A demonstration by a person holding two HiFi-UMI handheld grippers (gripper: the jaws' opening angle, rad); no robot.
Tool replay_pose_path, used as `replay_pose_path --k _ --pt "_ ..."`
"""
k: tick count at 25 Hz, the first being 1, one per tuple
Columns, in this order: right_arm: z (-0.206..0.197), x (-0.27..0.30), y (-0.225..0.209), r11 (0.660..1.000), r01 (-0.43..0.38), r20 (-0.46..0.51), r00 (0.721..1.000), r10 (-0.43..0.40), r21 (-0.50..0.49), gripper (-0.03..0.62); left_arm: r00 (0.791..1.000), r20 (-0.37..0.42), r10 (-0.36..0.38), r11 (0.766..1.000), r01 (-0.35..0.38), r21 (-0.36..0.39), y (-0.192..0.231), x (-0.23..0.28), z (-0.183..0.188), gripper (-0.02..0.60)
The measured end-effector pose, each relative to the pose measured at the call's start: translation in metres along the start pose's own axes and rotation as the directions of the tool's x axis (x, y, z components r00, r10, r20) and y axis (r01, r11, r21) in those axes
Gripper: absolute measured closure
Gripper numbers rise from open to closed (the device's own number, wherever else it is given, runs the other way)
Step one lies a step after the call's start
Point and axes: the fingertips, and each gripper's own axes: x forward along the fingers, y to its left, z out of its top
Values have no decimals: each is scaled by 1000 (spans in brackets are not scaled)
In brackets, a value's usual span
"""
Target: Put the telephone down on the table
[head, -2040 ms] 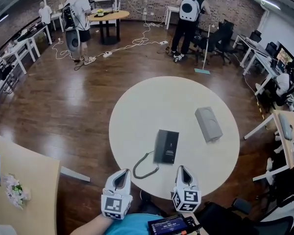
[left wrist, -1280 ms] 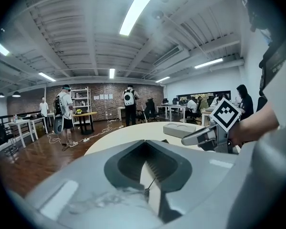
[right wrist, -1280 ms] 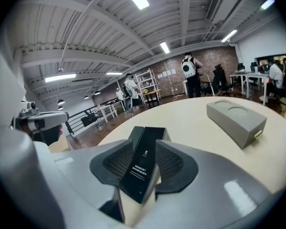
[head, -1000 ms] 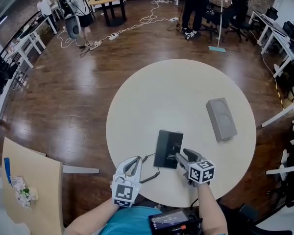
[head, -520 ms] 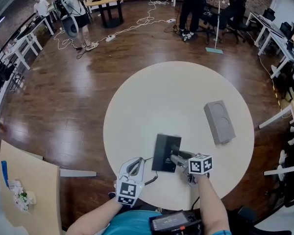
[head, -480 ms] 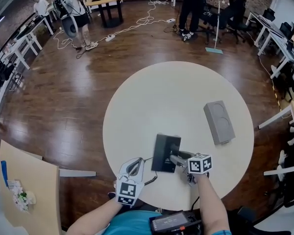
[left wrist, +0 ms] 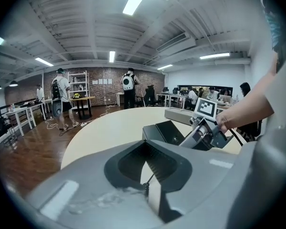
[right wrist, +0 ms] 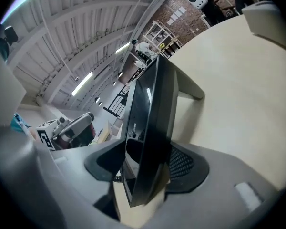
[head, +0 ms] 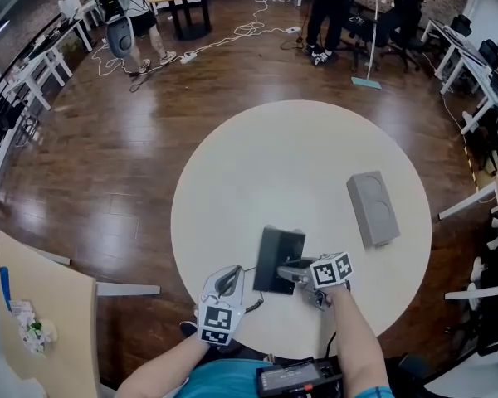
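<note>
The black desk telephone (head: pixel 279 258) rests on the round cream table (head: pixel 290 164), its coiled cord (head: pixel 251 300) trailing toward the near edge. My right gripper (head: pixel 288 273) reaches in from the right at the phone's near right corner. In the right gripper view the telephone's edge (right wrist: pixel 150 128) stands between the jaws of the right gripper (right wrist: pixel 143 175), which have just been opening; a gap shows beside it. My left gripper (head: pixel 229 277) hovers left of the phone over the cord. Its tips look closed in the left gripper view (left wrist: pixel 144 144), nothing pinched.
A grey rectangular box (head: pixel 373 208) lies on the table's right side. A light wooden desk (head: pixel 41 322) with a small plant stands at the lower left. Two people, cables and desks stand far back on the dark wood floor (head: pixel 108 156).
Both grippers moved from the near table edge in over the table. The right one turned leftward and came against the telephone's near right corner; the left one settled beside the cord.
</note>
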Motion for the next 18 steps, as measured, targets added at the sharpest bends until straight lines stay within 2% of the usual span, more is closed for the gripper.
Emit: replay_pose_path --k 5,10,18 --pt "-1 7 0 999 -21 -53 998 22 28 349 1000 -11 7 1000 -7 -18 0 0 -6 572" --pt "0 5 0 996 -59 -62 996 63 63 365 1000 -20 7 999 -7 -32 1 0 -9 572" --pt "8 -1 19 975 -195 25 981 194 108 439 1000 -20 18 999 -18 -43 9 -6 -11 572"
